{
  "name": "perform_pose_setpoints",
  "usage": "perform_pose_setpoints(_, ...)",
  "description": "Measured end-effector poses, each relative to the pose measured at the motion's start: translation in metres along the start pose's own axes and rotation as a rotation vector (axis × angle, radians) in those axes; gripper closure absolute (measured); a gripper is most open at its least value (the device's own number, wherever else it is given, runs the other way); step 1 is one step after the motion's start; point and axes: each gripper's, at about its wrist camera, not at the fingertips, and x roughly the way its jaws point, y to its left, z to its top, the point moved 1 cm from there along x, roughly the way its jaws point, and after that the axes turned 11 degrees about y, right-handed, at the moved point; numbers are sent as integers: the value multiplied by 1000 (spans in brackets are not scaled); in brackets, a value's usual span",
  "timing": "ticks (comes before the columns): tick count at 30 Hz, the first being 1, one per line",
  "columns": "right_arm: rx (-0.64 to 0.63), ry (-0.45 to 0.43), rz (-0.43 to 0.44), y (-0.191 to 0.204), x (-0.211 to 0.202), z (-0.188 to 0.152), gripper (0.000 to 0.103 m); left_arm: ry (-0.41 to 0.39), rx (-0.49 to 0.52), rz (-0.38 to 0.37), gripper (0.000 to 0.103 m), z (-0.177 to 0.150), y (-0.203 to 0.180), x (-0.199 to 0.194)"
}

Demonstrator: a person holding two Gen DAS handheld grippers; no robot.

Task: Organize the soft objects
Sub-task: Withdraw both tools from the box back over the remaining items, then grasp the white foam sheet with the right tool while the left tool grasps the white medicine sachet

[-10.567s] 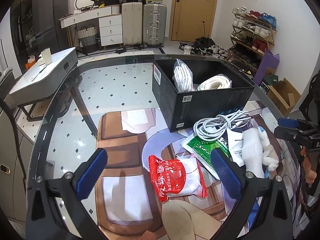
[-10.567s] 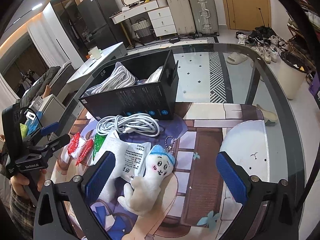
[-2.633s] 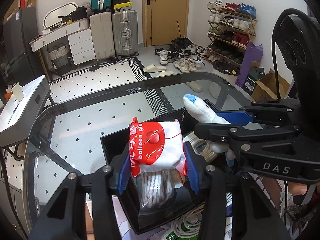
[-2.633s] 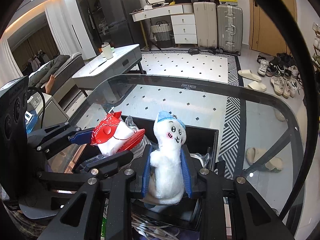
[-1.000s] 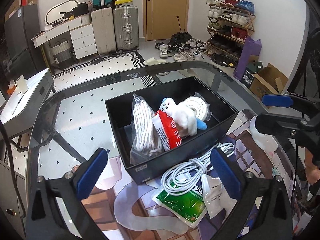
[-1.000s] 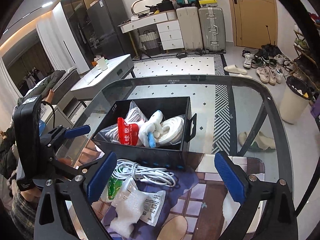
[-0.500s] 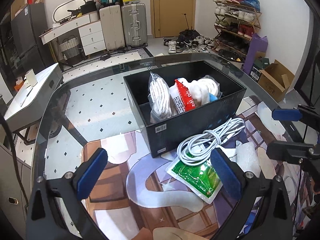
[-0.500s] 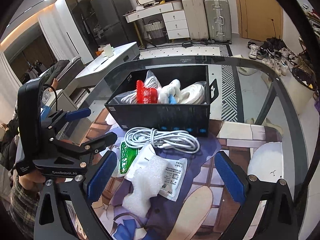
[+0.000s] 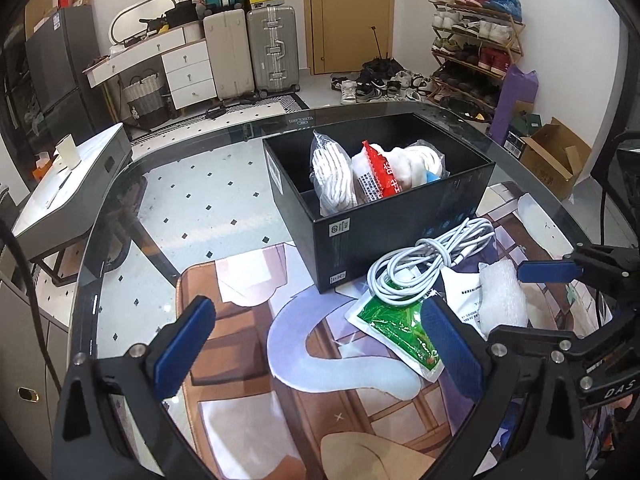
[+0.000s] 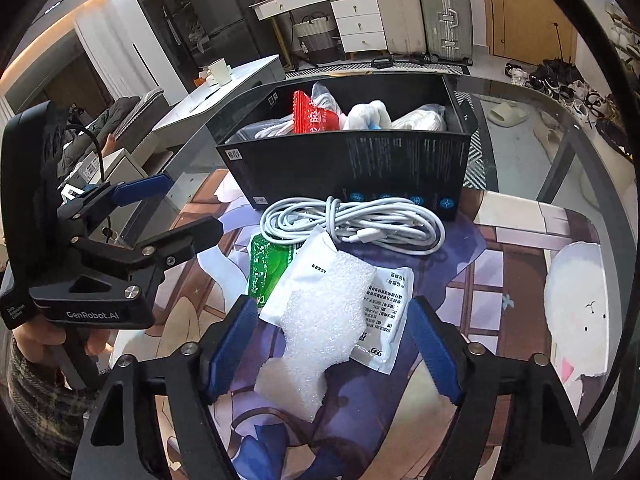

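Two grippers work over a glass table (image 10: 532, 128) covered by a printed mat. At left, the left gripper (image 10: 182, 210), marked "GenRobot.AI", stands with jaws apart and nothing between them. Centre: a green packet (image 10: 264, 268), a white pouch (image 10: 380, 308) printed "666", and white foam wrap (image 10: 320, 328) on top. The right gripper (image 10: 332, 350) brackets the foam; its jaws have just been closing, pads not yet pressing. Behind, a white cable coil (image 10: 352, 224) lies against the black box (image 10: 360, 160), which holds a red packet (image 10: 314, 116), a plush toy (image 10: 370, 114) and bagged cords (image 9: 334, 178).
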Motion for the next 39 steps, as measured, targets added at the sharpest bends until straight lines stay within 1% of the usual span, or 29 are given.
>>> perform_pose_setpoints(1,0,6,2,0,2,0,38,0,2,-1,0,0,0,0)
perform_pose_setpoints(3,-4,19,2,-1,5,0,56,0,7,-3,0,0,-1,0)
perform_pose_setpoints(5,-4,25,-3,0,8,-1,61,0,16,-11,0,0,-3,-1)
perform_pose_setpoints(12,0,2,-6,-7,-4,-3,62,-1,39,-18,0,2,-13,0)
perform_pose_setpoints(17,22,-30,-18,-21,-20,0,62,8,46,-47,0,6,-22,1)
perform_pose_setpoints(21,50,-56,-33,-37,-32,1,62,18,50,-55,0,8,-32,5)
perform_pose_setpoints(28,93,-95,-56,-66,-51,2,62,41,56,-101,0,11,-47,11)
perform_pose_setpoints(31,105,-107,-57,-76,-58,2,62,46,81,-114,0,12,-56,10)
perform_pose_setpoints(36,116,-119,-57,-87,-65,1,62,71,117,-158,0,13,-71,12)
perform_pose_setpoints(39,115,-125,-54,-89,-66,2,62,76,111,-155,0,13,-81,13)
